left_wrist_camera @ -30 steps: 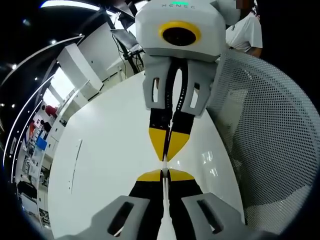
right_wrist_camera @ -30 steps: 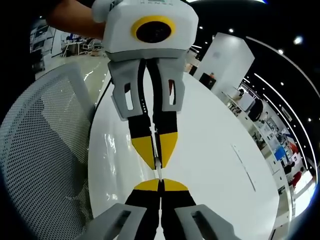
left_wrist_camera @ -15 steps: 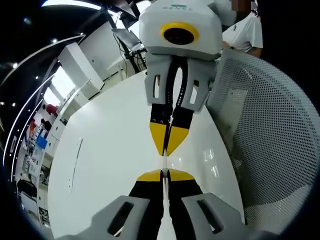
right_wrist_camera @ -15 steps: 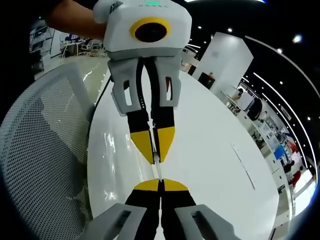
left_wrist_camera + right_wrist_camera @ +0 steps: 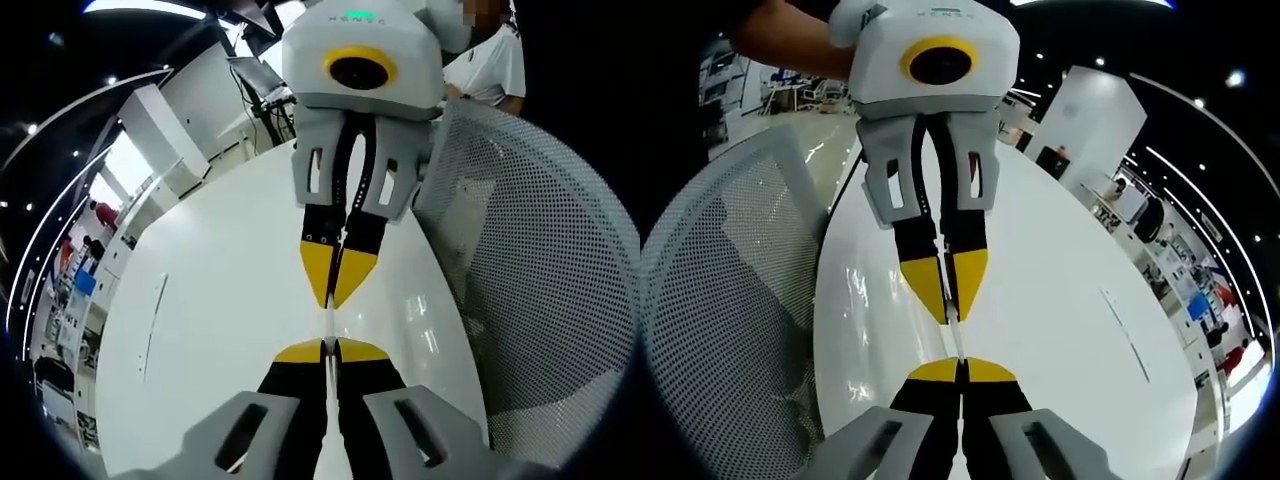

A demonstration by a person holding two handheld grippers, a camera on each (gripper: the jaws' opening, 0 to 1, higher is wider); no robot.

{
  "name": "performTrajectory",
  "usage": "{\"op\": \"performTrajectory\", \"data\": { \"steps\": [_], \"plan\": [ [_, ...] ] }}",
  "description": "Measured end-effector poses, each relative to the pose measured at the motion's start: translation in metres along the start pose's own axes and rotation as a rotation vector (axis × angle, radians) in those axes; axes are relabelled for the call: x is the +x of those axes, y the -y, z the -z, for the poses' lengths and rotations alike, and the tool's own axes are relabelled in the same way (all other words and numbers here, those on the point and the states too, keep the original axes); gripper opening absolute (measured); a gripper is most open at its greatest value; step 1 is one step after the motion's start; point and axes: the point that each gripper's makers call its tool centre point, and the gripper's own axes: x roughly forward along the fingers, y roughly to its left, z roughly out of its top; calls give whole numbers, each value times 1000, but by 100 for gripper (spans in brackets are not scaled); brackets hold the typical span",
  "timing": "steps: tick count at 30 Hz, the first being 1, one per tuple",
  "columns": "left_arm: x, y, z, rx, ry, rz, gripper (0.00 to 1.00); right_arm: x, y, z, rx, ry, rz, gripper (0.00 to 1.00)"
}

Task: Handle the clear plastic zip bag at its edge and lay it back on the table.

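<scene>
Two tongs, left tongs [image 5: 331, 341] and right tongs [image 5: 961, 359], clamped on taut edge-on bag [image 5: 330, 325] between.

The left gripper [image 5: 331, 345] has black fingers [image 5: 298, 352] tipped in yellow on pale grey slotted mounts. The right gripper [image 5: 962, 366] matches it: grey body, black fingers [image 5: 932, 371], yellow wedge tips.

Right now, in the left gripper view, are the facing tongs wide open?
No. The facing tongs have their yellow tips pinched together on the thin edge of the clear bag above the white table.
</scene>
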Motion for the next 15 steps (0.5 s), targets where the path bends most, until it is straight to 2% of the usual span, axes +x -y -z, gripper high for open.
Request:
{"op": "performTrajectory", "data": {
  "steps": [15],
  "plan": [
    [-2, -1, 1, -9, 3, -9, 0, -1, 1, 0, -3, 2, -2, 0]
  ]
}}
